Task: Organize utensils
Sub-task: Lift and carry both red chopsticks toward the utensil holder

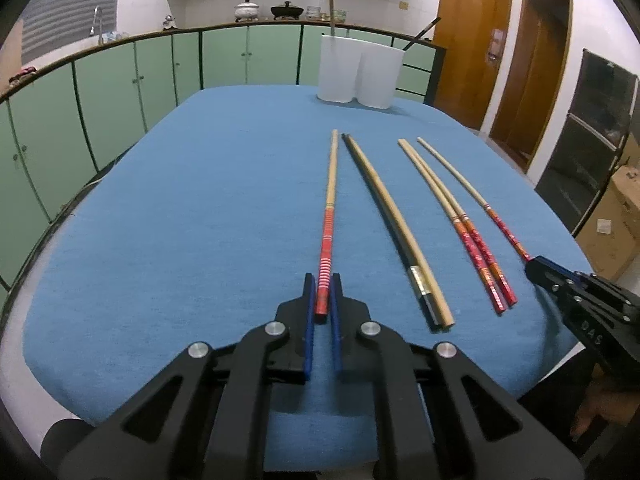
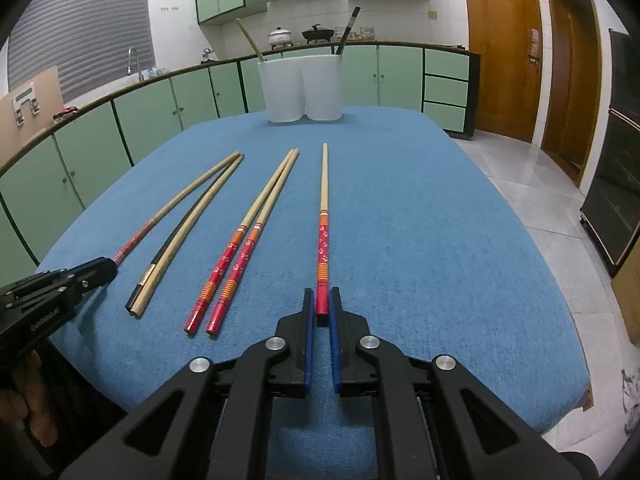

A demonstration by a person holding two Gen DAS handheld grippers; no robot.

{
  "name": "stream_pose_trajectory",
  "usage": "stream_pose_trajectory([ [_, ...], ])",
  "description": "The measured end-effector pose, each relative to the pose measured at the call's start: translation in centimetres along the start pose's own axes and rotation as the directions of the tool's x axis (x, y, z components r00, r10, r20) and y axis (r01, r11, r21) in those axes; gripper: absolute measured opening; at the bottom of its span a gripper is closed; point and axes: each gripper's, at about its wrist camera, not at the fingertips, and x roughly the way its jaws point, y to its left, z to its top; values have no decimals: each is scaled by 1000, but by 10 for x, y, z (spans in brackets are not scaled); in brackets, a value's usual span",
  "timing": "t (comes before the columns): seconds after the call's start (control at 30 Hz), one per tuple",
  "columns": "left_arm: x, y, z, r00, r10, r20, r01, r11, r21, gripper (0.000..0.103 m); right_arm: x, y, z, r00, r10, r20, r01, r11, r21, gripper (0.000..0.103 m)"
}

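Chopsticks lie in a loose row on a blue, cloth-covered table (image 1: 200,200), all with their long axes running from the near edge toward the white holder (image 1: 358,74) at the far end. That holder is a smooth, matte white tub with two rounded lobes; a pale stick stands in one lobe and a dark one leans out of the other.

Left gripper (image 1: 324,280) is clamped on the red striped chopstick (image 1: 330,200), its blue-edged black fingers (image 1: 307,300) pinching the painted end nearest the camera. This slim, straight stick has a red butt with white bands, then bare pale wood tapering to a tip that points at the holder. Nearer the holder's line, just beside it, lie a dark chopstick and a plain wooden chopstick (image 1: 396,216) side by side, touching, the dark one carrying a metallic band near its butt.

Right gripper (image 2: 322,294) is likewise closed on the flowered chopstick (image 2: 323,220), gripping its red butt; orange bands and small white blossoms mark the lacquer, and the pale tip points toward the holder. Between this stick and the dark-and-plain pair lies a pair of flowered chopsticks (image 2: 240,256), close together, butts toward the near edge, tips converging toward the holder.
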Motion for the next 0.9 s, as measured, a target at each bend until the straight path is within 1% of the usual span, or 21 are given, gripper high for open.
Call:
stream_pose_trajectory([
  [0.17,-10,-3,2,999,-29,26,30,1000,-11,5,-4,1,1,1000,7,8,-7,1000,-6,6],
  [0.23,-18,-4,5,998,-43,39,44,999,-21,5,-11,1,4,1000,5,29,-4,1000,-13,6],
  [0.43,-47,-2,19,994,-44,103,48,998,-36,5,-40,3,23,994,21,108,-19,1000,-18,6],
  [0.63,-80,-2,54,980,-44,193,52,998,-34,5,-66,8,58,986,33,164,-26,999,-45,6],
  [0.7,-88,-2,68,975,-46,217,53,998,-27,5,-71,9,75,984,40,172,-31,998,-56,6],
  [0.83,-100,-4,99,965,-53,256,55,998,-2,5,-73,8,109,985,58,164,-45,996,-82,6],
  [0.9,-101,-6,113,964,-61,260,60,998,14,5,-72,7,129,986,68,152,-54,994,-96,6],
])
